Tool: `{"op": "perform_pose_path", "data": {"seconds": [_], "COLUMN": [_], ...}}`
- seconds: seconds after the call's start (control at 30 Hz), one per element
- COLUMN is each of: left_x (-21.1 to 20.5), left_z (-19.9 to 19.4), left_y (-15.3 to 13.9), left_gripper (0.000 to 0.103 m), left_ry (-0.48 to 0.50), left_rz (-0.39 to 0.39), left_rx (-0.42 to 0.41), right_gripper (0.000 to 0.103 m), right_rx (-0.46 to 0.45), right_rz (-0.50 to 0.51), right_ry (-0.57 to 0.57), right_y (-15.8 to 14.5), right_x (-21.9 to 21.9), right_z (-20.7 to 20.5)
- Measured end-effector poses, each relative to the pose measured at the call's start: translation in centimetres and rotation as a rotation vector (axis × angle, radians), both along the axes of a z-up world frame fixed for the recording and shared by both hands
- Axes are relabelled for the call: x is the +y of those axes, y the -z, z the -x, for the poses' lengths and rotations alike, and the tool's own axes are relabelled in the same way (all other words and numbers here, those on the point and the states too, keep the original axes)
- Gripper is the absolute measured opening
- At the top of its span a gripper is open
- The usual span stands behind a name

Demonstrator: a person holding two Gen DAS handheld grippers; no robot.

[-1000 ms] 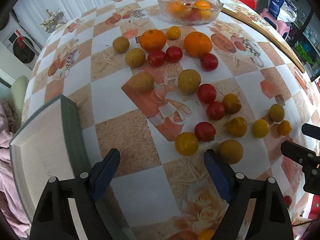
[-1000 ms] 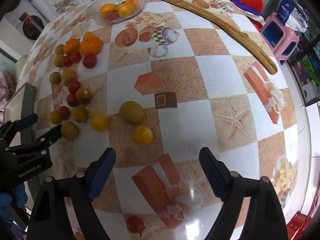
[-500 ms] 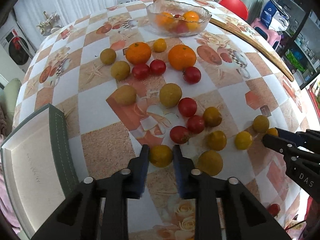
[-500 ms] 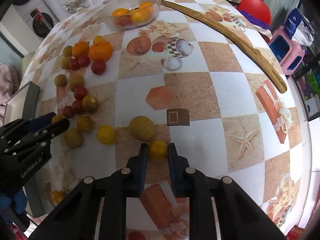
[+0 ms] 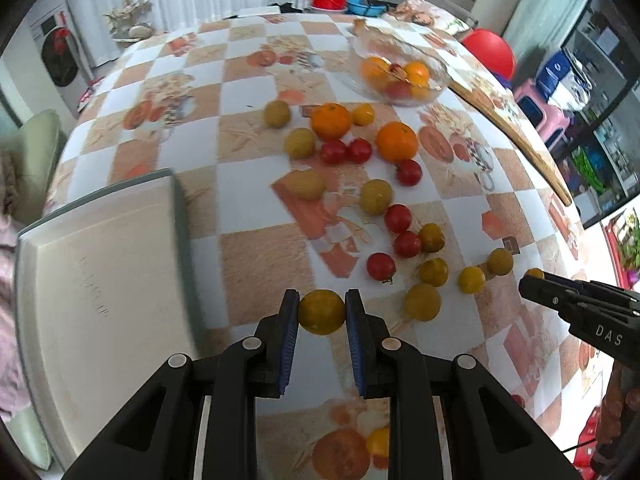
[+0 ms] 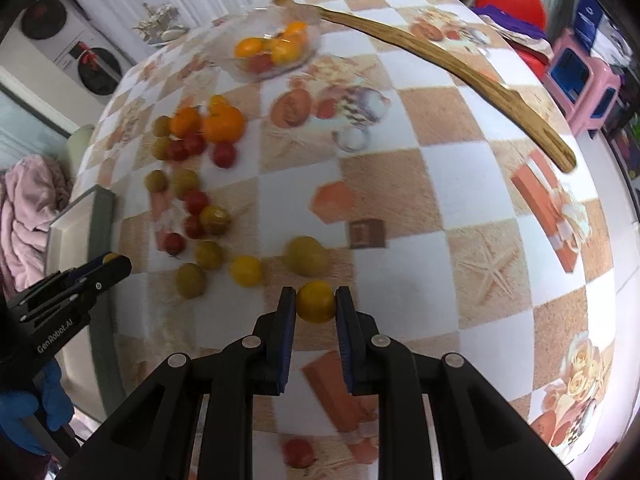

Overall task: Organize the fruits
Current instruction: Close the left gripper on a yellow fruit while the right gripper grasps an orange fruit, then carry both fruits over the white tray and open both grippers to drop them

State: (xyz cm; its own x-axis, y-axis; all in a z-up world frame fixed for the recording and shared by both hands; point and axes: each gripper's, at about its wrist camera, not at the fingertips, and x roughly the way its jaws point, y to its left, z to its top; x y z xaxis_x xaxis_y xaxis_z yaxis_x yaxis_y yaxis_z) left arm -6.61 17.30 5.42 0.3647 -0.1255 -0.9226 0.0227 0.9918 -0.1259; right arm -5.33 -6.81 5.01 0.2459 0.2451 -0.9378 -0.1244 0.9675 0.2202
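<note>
the left tool (image 5: pixel 322 314) is gripping a yellow tomato (image 5: pixel 321 312) between its blue pads, jaws drawn narrow around it, just beside the near right corner of the grey-rimmed tray (image 5: pixel 184 216) that is sitting at the left of the desk (image 5: pixel 256 184). the right tool (image 6: pixel 315 305) is likewise pinching a small yellow fruit (image 6: pixel 315 302) at its tips, jaws closed in on it, over a tan square of the checked cloth; in the left wrist view its black tips are showing at the right edge with that fruit peeking out.

just beyond the left tool, a loose scatter of fruit is lying on the desk: a yellow-green one (image 5: pixel 422 302) nearest, then a red tomato (image 5: pixel 381 267), more yellow ones (image 5: pixel 472 279) to the right, and a pair of red tomatoes (image 5: pixel 403 232) touching a dull yellow one. a larger olive-yellow fruit (image 6: pixel 306 256) is resting just behind the right tool's catch.

farther on, two oranges (image 5: pixel 397 141) are sitting with red tomatoes and yellow-green fruits around them. behind these, a clear glass bowl (image 5: pixel 434 94) is holding oranges and a red tomato. a long wooden stick (image 6: pixel 460 70) is lying along the far right side of the desk. a hand in a blue glove (image 6: pixel 24 420) is holding the left tool in the right wrist view.
</note>
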Motion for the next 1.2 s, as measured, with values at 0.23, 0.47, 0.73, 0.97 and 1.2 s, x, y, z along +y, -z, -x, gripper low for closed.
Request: {"op": "perform_pose_path", "data": {"seconds": [0.23,0.47,0.73,0.97,1.2], "left_x": [5.0,11.2,16.6,18.6,18.6], "left_z": [2.0,3.7,3.9,3.2,3.0], "left_y": [-1.7,-1.6,0.6,2.3,3.2], "left_gripper": [0.025,0.025,0.025,0.025,0.029], "left_ry": [-0.126,-0.274,-0.389,-0.430,-0.424], "left_rz": [-0.012,-0.079,-0.151,-0.200,-0.242], "left_rx": [-0.030,-0.034,-0.012,0.012,0.024], "right_gripper": [0.022,0.022,0.022,0.022,0.023], "right_rx": [-0.017,-0.022,-0.004,0.020,0.041], "right_rz": [-0.041,-0.087,-0.137,-0.105,-0.037], "right_ry": [-0.128,-0.301,-0.427,-0.470,-0.507], "right_y": [-1.7,-2.3,-1.5,0.8,3.0], "right_x": [5.8,14.2,23.5,28.0,30.2], "right_z": [-0.7,-1.6,-3.0,-4.1,-4.4]}}
